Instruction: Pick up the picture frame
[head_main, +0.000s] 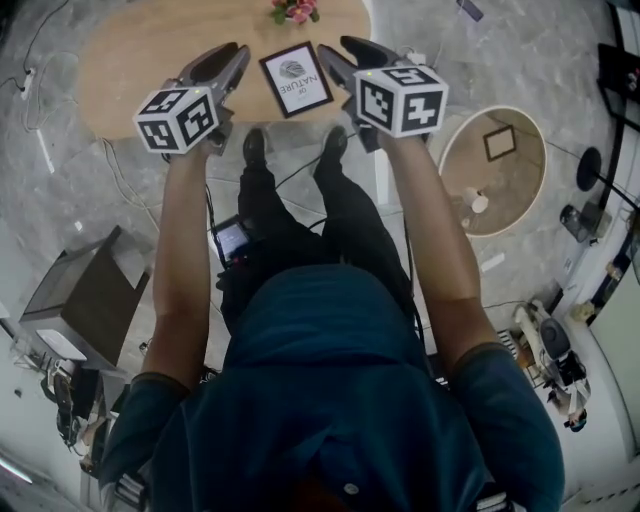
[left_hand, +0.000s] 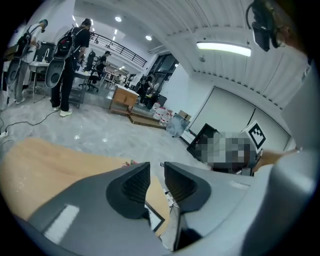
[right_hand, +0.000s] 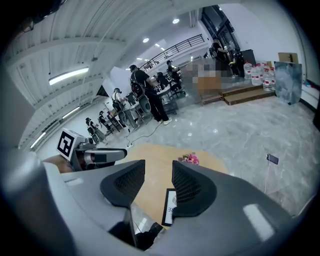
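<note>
Looking down on a black picture frame, flat near the near edge of the oval wooden table, with pink flowers at the far edge. Flanking it, the left gripper and the right gripper, both apart from it. Pinching nothing: a narrow gap between the left's jaws, a wider one on the right. Probably light and stiff, yet fragile (likely glazed, so slippery on the face). Best to grip the dark moulding at one side, after sliding it over the near edge to get a jaw underneath.
</note>
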